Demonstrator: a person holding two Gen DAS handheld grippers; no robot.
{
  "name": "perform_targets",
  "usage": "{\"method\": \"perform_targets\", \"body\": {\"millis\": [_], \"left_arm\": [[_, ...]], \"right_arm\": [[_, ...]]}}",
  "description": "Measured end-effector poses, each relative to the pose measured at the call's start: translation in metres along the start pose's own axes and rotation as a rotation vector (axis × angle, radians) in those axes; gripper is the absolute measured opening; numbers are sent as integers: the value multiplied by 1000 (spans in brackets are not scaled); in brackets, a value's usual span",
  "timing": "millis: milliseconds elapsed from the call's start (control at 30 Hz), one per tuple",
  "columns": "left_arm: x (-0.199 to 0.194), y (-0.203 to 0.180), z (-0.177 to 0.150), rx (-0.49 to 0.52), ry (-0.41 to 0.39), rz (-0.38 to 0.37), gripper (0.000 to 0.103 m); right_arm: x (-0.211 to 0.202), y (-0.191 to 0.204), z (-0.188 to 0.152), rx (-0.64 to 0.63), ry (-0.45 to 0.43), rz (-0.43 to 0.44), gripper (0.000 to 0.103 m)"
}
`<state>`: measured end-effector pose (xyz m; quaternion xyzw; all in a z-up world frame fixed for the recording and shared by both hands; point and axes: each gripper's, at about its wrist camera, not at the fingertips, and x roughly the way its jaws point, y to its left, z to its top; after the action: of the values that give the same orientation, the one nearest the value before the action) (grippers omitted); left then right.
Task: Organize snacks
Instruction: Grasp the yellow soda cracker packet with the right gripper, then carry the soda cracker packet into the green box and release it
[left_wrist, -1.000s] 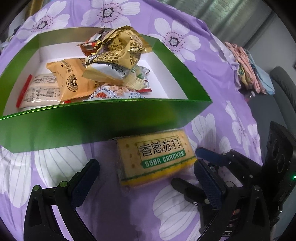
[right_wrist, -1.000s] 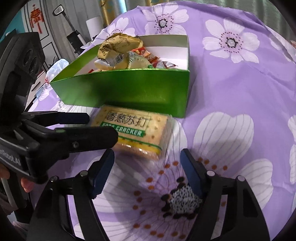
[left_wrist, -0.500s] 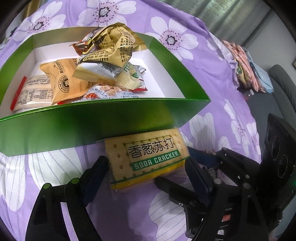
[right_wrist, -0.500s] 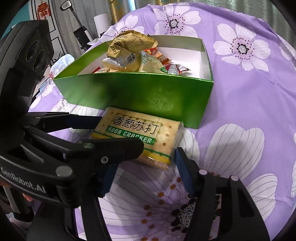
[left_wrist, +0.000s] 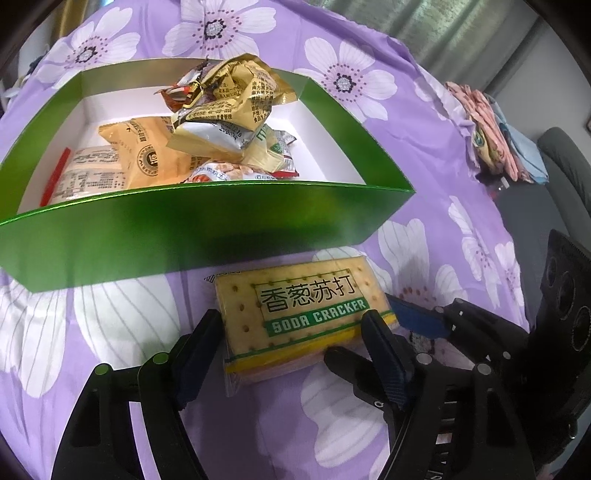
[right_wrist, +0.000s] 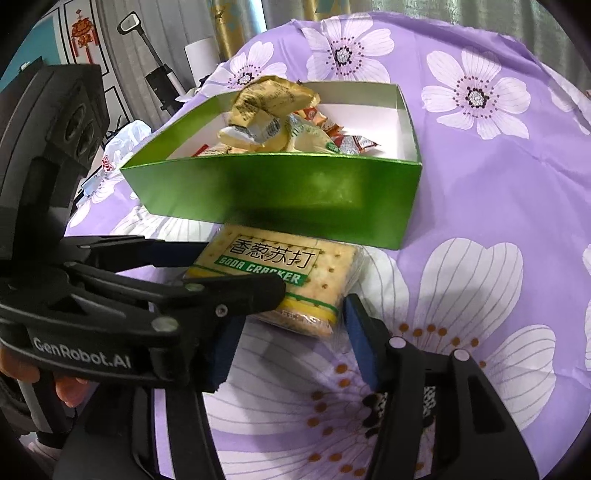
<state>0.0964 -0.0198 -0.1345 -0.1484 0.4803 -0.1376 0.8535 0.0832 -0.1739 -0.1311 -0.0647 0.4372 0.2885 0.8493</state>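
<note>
A soda cracker packet (left_wrist: 303, 314) lies on the purple flowered cloth just in front of a green box (left_wrist: 207, 229); it also shows in the right wrist view (right_wrist: 280, 280). The green box (right_wrist: 288, 192) holds several snack packets (left_wrist: 221, 122). My left gripper (left_wrist: 295, 350) is open, its fingers either side of the packet's near end, close to it. My right gripper (right_wrist: 291, 347) is open too, its jaws spanning the packet's near edge from the other side. The left gripper's fingers (right_wrist: 207, 295) cross over the right gripper's left finger.
The purple flowered cloth (right_wrist: 498, 184) covers the whole surface. A pile of folded fabric (left_wrist: 491, 136) lies at the cloth's far right edge, beside a grey chair (left_wrist: 565, 166). A standing floor appliance (right_wrist: 162, 81) and curtains are behind the table.
Both grippers have moved in toward the cracker packet. The left gripper's fingers have narrowed around its near end. The packet has stayed in front of the box.
</note>
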Motion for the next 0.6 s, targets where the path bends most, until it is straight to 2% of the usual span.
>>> {"method": "perform_targets", "body": {"millis": [600], "left_arm": [[-68,-24,-11,78,-126,1,77]], "right_arm": [[-61,34,2,-39,-113,-24,55]]}}
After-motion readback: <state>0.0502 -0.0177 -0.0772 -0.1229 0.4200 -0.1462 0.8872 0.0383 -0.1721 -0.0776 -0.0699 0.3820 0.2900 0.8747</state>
